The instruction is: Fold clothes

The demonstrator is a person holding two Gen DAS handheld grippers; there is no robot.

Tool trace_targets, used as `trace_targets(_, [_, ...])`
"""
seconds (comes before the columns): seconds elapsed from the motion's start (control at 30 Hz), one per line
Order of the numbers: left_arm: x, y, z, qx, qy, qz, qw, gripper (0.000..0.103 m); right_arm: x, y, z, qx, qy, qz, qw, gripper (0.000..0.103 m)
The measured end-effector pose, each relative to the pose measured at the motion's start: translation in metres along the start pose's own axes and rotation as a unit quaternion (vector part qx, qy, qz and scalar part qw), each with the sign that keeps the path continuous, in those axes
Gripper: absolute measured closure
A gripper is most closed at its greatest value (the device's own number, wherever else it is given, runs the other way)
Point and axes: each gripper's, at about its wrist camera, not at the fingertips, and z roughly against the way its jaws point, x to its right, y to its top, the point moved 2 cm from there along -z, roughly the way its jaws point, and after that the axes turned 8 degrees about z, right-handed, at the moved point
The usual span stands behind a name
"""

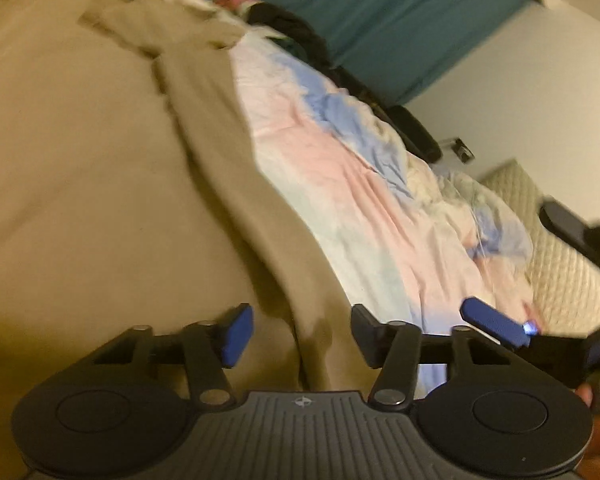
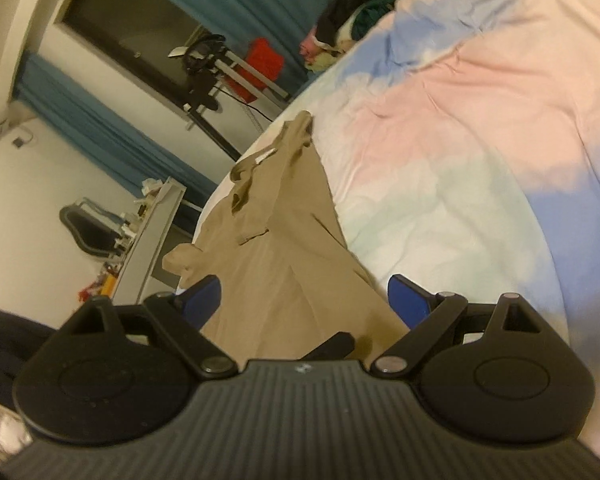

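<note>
On the bed, over the pastel duvet (image 1: 332, 168), lies the tan garment (image 1: 100, 184), spread long with its collar end bunched at the far edge. Going left to right: the left gripper (image 1: 300, 332) hangs just above the cloth's near fold, jaws wide apart, gripping nothing; beside it the right gripper (image 2: 304, 300) hovers over the same hem, equally spread and empty. Folding looks barely begun to me. One ridge runs lengthwise, yet the garment is still mostly laid out. Rightward the duvet is open, so there's room for a fold. A dark clothes pile (image 2: 356, 8) sits well away.
</note>
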Motion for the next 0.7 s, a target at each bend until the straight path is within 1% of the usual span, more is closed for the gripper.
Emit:
trace_targets(0.07, [0.002,-0.001,-0.001,-0.004,-0.036,-0.007,0.9993,0.056,0.003,-0.002,0.000,-0.001,-0.007,-0.011,1.000,0.011])
trace_targets(0.1, [0.003,-0.002,-0.002,-0.006,-0.048,-0.009,0.9988,0.055,0.004,-0.002,-0.001,-0.001,-0.008,-0.015,1.000,0.011])
trace_targets(0.17, [0.003,-0.003,-0.005,-0.008,-0.060,-0.013,0.9980,0.055,0.007,-0.002,-0.001,-0.003,-0.008,-0.026,1.000,0.011])
trace_targets(0.27, [-0.002,-0.006,-0.013,-0.025,-0.071,0.000,0.9972,0.055,0.011,-0.003,-0.002,-0.007,-0.004,-0.039,0.999,0.011])
trace_targets(0.3, [-0.004,-0.007,-0.016,-0.031,-0.074,0.006,0.9968,0.058,0.010,-0.004,-0.003,-0.009,-0.004,-0.038,0.999,0.011])
trace_targets(0.33, [-0.006,-0.008,-0.019,-0.037,-0.077,0.012,0.9963,0.063,0.010,-0.004,-0.004,-0.011,-0.004,-0.037,0.999,0.011])
trace_targets(0.37, [-0.007,-0.009,-0.021,-0.043,-0.080,0.018,0.9957,0.064,0.009,-0.005,-0.005,-0.013,-0.005,-0.035,0.999,0.011])
trace_targets(0.4, [-0.008,-0.009,-0.023,-0.042,-0.084,0.019,0.9954,0.066,0.008,-0.006,-0.006,-0.014,-0.005,-0.034,0.999,0.011])
trace_targets(0.43, [-0.007,-0.008,-0.023,-0.033,-0.089,0.017,0.9953,0.072,0.008,-0.006,-0.006,-0.016,-0.006,-0.033,0.999,0.011])
trace_targets(0.5, [-0.006,-0.005,-0.022,-0.020,-0.099,0.016,0.9948,0.074,0.008,-0.007,-0.007,-0.018,-0.008,-0.031,0.999,0.011])
trace_targets(0.53, [-0.006,-0.003,-0.023,-0.020,-0.099,0.020,0.9947,0.074,0.007,-0.007,-0.008,-0.019,-0.010,-0.031,0.999,0.011])
trace_targets(0.63, [-0.014,-0.005,-0.033,-0.051,-0.083,0.044,0.9943,0.074,0.007,-0.009,-0.009,-0.023,-0.013,-0.028,0.999,0.011])
trace_targets(0.7, [-0.016,-0.005,-0.036,-0.061,-0.073,0.046,0.9944,0.075,0.007,-0.009,-0.011,-0.025,-0.018,-0.026,0.999,0.011])
